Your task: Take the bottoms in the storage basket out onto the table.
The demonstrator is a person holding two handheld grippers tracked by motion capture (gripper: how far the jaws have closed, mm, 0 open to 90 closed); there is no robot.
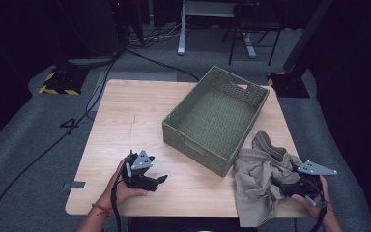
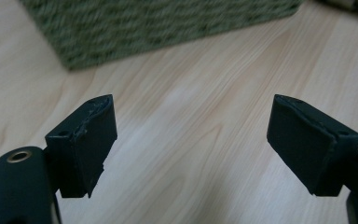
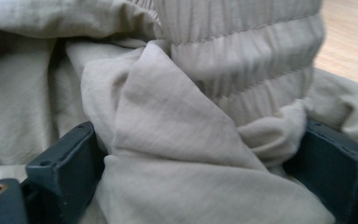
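Right tool [image 1: 281, 186]: jaws spread wide around bunched beige garment [image 1: 258, 181], fold between them, ready for lifting;
Left tool [image 1: 160, 180]: open, empty, above tabletop [image 1: 125, 121], clear of basket [image 1: 212, 118]

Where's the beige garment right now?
In the high view the beige garment lies crumpled at the table's near right corner, beside the green basket, with the right gripper in its folds.

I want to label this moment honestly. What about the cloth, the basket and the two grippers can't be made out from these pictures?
- Beige cloth: its kind is unclear; crumpled in the high view, and its folds reach past the right gripper view's edges.
- Right gripper: fabric bulges between the jaws; whether the pads press it is hidden.
- Green basket: blurred and cut by the top edge in the left gripper view.
- Left gripper: small and dark in the high view.
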